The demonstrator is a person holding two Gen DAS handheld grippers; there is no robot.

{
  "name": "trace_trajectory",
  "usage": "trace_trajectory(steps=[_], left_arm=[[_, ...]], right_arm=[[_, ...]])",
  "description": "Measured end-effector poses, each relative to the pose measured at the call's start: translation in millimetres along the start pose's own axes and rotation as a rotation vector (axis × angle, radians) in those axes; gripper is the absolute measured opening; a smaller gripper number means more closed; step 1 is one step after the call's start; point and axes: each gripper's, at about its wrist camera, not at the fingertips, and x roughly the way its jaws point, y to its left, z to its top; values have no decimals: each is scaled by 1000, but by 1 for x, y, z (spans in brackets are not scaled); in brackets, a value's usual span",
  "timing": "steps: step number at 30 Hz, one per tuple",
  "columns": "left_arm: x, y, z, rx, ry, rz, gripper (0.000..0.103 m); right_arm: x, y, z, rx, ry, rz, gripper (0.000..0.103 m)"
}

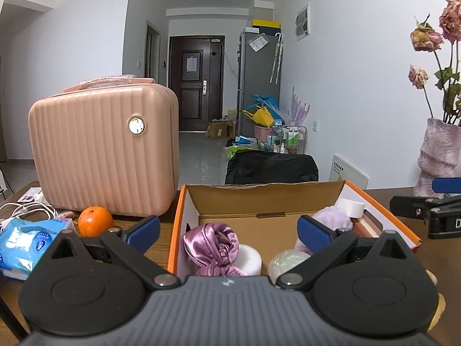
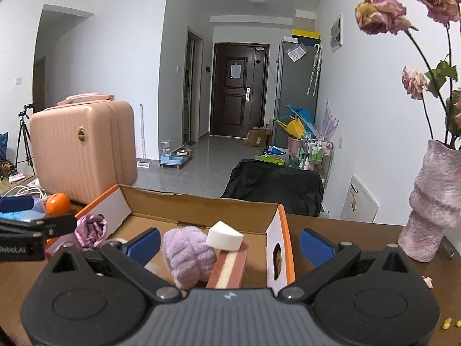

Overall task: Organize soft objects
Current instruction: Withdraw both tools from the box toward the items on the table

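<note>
While the satin scrunchie (image 1: 214,246), white sponges and fluffy purple ball (image 2: 187,256) lie inside the cardboard box (image 1: 268,194), both the left gripper (image 1: 229,230) and right gripper (image 2: 229,245) gape wide, empty; their bodies hide the box's near edge.

The orange-edged cardboard box (image 1: 184,219) stands open on the desk. Inside, a crumpled shiny pink satin cloth (image 1: 214,243) lies at the left against a white foam piece (image 1: 250,259). At the right lie a fluffy lilac ball (image 2: 187,255), a white wedge sponge (image 2: 224,239) and a brown-and-cream sponge block (image 2: 229,268).
</note>
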Motion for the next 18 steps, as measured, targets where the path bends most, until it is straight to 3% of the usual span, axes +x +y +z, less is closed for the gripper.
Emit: trace_trajectory(steps=[18], left_arm=[[-61, 0, -15, 24, -21, -64, 103]], right_arm=[[-72, 10, -35, 3, -1, 31, 103]])
